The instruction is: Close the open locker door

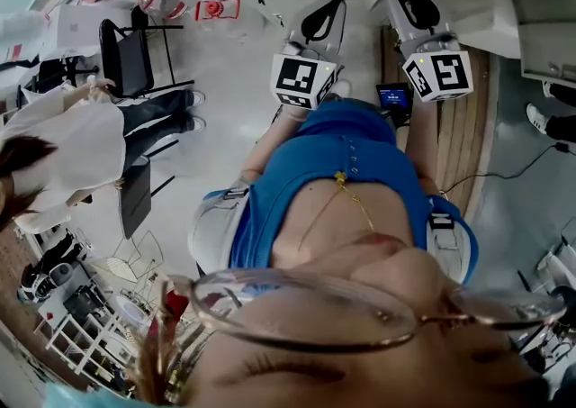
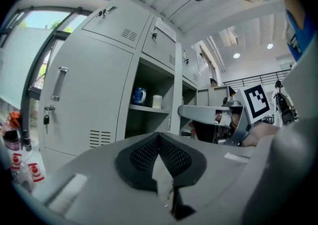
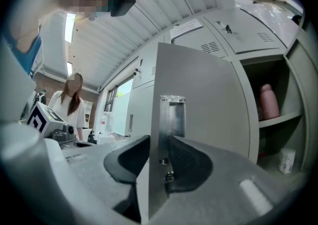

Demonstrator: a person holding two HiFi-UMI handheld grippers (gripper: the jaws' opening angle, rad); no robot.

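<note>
The grey locker door (image 3: 208,105) stands open, seen edge-on in the right gripper view. Its front edge, with a metal latch plate (image 3: 172,114), runs between the jaws of my right gripper (image 3: 158,144). One black pad lies on each face of the door, so the gripper is shut on it. Behind the door the open compartment holds a pink bottle (image 3: 269,101). My left gripper (image 2: 159,137) is shut with nothing in it and hangs free in front of the lockers. From there I see the door's edge (image 2: 175,90) and the right gripper's marker cube (image 2: 257,102). Both grippers (image 1: 322,21) (image 1: 409,5) show at the top of the head view.
Open shelves hold a blue mug (image 2: 139,95) and white cups (image 2: 157,101) (image 3: 285,160). A tall closed locker with a handle (image 2: 58,84) stands to the left. A person in a white coat (image 1: 63,145) and a black chair (image 1: 126,55) are nearby.
</note>
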